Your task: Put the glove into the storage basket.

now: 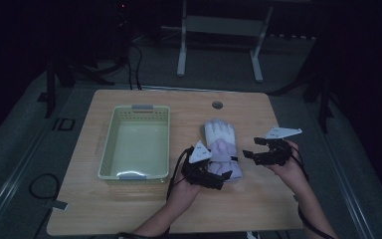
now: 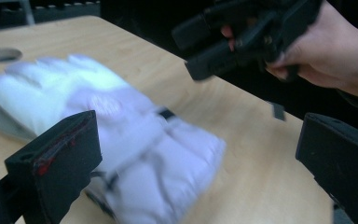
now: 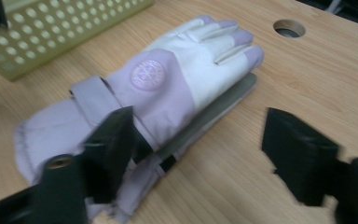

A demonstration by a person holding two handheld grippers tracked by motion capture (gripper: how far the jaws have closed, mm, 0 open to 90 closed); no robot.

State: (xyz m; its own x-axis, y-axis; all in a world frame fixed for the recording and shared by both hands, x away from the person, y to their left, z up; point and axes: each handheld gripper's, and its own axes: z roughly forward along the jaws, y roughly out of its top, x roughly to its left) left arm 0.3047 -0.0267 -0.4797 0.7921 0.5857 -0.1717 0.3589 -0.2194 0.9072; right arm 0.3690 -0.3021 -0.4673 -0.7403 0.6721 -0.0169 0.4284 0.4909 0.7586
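basket holds nothing; glove lies beside it.

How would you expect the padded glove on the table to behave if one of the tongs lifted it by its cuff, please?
The glove looks thick and quilted, so it would probably droop from the cuff rather than stay flat. It seems light for its bulk. A second, greyer layer shows beneath it; that might stay behind or slide off. Its smooth fabric could slip from a shallow pinch.

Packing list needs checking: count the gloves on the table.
2. A white-and-lilac glove lies right of the basket; a second glove's grey edge shows directly beneath it, mostly hidden.
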